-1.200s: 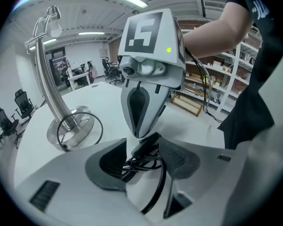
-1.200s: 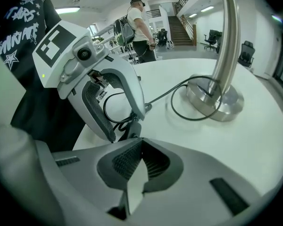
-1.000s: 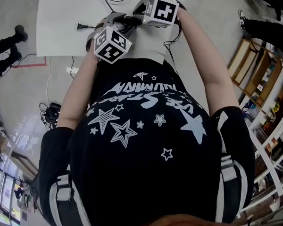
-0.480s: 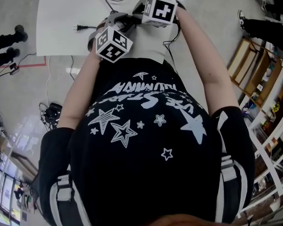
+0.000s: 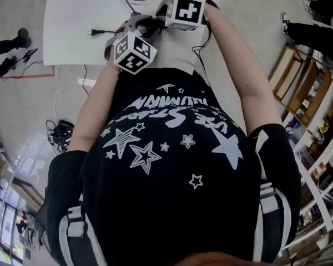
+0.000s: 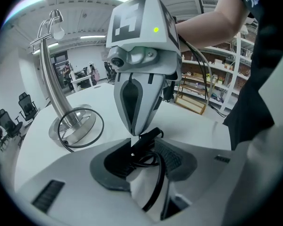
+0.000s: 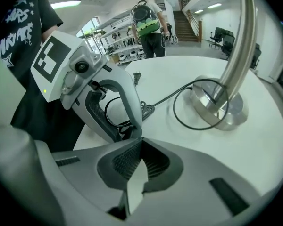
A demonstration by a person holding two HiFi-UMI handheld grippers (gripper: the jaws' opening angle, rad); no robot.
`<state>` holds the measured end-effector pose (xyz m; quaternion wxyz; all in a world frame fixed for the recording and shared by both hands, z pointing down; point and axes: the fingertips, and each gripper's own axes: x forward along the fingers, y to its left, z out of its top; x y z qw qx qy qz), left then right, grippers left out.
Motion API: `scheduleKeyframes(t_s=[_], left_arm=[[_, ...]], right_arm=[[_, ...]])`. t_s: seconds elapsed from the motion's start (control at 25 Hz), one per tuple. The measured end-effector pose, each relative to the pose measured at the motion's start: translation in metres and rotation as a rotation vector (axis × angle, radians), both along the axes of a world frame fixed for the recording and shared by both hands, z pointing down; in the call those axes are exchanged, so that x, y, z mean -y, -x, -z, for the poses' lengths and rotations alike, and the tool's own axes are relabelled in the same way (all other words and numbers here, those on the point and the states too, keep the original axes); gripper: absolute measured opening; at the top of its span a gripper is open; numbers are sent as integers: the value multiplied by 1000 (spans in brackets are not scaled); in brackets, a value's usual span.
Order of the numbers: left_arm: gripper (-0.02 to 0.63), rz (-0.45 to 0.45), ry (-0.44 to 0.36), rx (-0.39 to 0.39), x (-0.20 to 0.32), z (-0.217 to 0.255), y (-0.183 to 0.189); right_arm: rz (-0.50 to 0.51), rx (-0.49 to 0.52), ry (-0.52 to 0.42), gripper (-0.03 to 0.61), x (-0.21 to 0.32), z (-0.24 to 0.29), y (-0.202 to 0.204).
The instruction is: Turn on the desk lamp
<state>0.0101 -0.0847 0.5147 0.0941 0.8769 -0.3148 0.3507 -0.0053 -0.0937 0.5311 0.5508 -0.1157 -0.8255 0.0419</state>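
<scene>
I am clenching my left tool on the black inline switch of the cord. Its jaws have just been closing, with the switch between them, and the pads are now sitting against it. I am holding my right tool with its jaws pressed together and empty, pointing steeply down so that its tip is meeting the switch from above. The desk lamp is standing upright on the white table, a little beyond both tools. Its chrome stem is curving up from a round base, and the cord is lying in a loop around that base. The plug is lying on the table, well to the left of the lamp.
</scene>
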Motion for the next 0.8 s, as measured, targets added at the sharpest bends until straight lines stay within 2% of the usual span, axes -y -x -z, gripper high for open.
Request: scheduleKeyframes(t_s=[0.16,0.48,0.8], left_arm=[[173,-1,-5,0,1,-1,0],[172,-4,-8,1,1,3,-1],[172,-8,-11,1,0,4,-2]], right_arm=[[-21,25,39,3,-1,-5,0],[-24,25,41,3,0,4,2],[76,-21,39,3,-1,2,10]])
